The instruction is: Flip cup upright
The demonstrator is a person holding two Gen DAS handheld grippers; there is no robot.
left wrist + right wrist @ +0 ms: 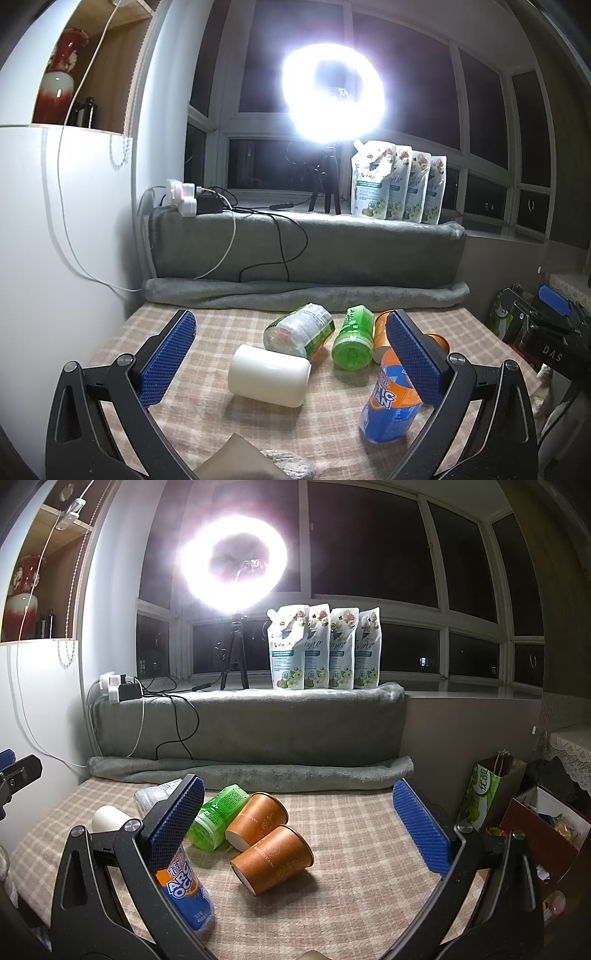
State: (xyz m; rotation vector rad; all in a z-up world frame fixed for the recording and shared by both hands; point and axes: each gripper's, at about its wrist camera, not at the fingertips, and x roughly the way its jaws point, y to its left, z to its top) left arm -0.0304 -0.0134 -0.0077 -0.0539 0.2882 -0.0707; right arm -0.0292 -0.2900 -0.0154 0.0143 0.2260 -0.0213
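Several cups lie on their sides on the checked tablecloth (207,413). A white cup (269,375) lies between my left gripper's (291,354) open fingers, untouched; it shows in the right wrist view (108,818) at the left. Two orange paper cups (272,859) (257,820) lie between my right gripper's (298,823) open fingers, apart from them. A green cup (352,343) and a clear labelled cup (298,331) lie behind. A blue and orange cup (392,398) lies by my left gripper's right finger.
A grey blanket roll (303,291) borders the table's far edge below a ledge with several refill pouches (399,184), a ring light (332,88) on a tripod, and a power strip with cables (188,197). Bags and boxes (517,812) stand right of the table.
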